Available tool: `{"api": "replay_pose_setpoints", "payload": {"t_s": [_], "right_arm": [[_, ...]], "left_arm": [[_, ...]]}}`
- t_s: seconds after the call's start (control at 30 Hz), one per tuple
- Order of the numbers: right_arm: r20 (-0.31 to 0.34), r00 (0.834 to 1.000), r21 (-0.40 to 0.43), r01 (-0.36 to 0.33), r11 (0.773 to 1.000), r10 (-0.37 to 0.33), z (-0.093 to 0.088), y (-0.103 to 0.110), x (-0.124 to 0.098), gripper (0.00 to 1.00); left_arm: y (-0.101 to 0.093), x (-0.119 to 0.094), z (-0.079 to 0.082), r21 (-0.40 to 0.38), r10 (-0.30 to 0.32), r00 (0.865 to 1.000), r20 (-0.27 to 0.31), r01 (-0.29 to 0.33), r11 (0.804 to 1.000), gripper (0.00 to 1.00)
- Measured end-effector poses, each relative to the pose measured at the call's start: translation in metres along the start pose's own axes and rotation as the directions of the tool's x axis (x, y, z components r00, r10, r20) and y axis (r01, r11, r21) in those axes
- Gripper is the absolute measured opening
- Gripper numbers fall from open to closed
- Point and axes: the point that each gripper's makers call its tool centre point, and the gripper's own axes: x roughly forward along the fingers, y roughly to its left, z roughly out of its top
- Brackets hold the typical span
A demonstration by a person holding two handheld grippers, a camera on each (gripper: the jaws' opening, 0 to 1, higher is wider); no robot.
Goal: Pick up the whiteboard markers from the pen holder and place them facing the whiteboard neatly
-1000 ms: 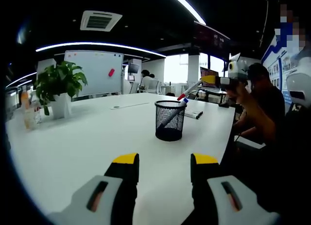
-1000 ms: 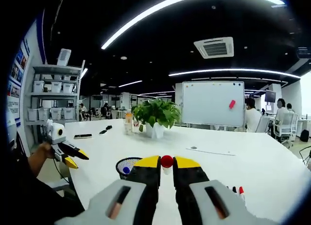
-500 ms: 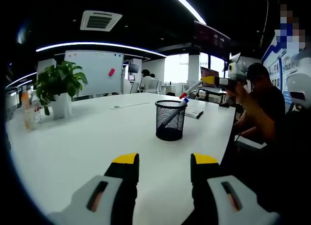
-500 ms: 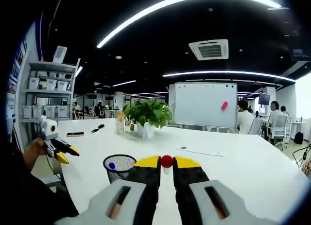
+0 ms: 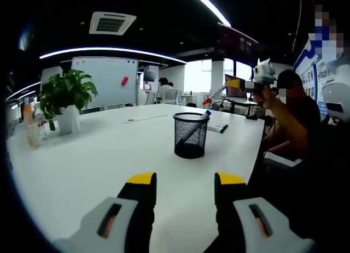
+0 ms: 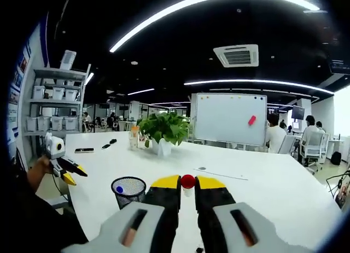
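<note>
Left gripper (image 5: pixel 179 187): I am holding it level, short of the pen holder (image 5: pixel 190 135), jaws apart and gripping nothing.
Right gripper (image 6: pixel 187 188): I am raising it beyond the pen holder, jaws clamping one red-capped marker (image 6: pixel 187 182).
Pen holder: one, containing one blue-capped marker (image 5: pixel 197 126).
Laid markers (image 5: pixel 218 128): lying behind the holder; count unclear.

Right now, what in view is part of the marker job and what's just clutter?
Job:
- mesh pen holder, blue-capped marker inside
- red-capped marker shut in the right gripper
- markers lying on the table
- whiteboard

Clutter:
- potted plant
- bottles
- shelf of bins
</note>
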Motion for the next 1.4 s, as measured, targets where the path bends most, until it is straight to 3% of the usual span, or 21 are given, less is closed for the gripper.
{"api": "replay_pose_setpoints", "payload": {"t_s": [0.07,0.37,0.5,0.87,1.0,1.07,1.4], "right_arm": [[-0.006,0.999,-0.004,-0.039,0.999,0.039,-0.001,0.005,0.001,0.13],[-0.023,0.998,-0.069,-0.053,0.996,0.052,-0.012,0.000,0.009,0.13],[-0.039,0.999,-0.068,-0.026,0.997,0.024,-0.018,-0.005,0.010,0.13],[0.038,0.999,-0.061,0.023,0.998,-0.021,-0.016,-0.010,0.006,0.13],[0.041,0.999,-0.039,0.028,0.999,-0.027,-0.030,-0.009,0.011,0.13],[0.012,0.999,-0.037,0.041,0.998,-0.040,-0.042,-0.008,0.012,0.13],[0.021,0.993,-0.023,0.113,0.993,-0.112,-0.048,-0.023,0.004,0.13]], "left_arm": [[0.001,0.000,0.002,-0.004,0.003,1.000,0.005,-0.003,1.000,0.44],[-0.002,0.002,0.004,0.003,-0.005,1.000,0.007,0.005,1.000,0.44],[-0.001,0.003,0.001,-0.004,-0.004,1.000,0.002,0.004,1.000,0.44],[-0.005,0.005,0.002,-0.001,-0.015,1.000,0.001,0.015,1.000,0.44],[-0.006,0.004,0.002,0.000,-0.018,1.000,0.002,0.018,1.000,0.44],[-0.006,0.004,0.003,-0.001,-0.015,1.000,0.005,0.015,1.000,0.44],[-0.010,0.006,0.007,0.009,-0.026,1.000,0.010,0.026,1.000,0.44]]}}
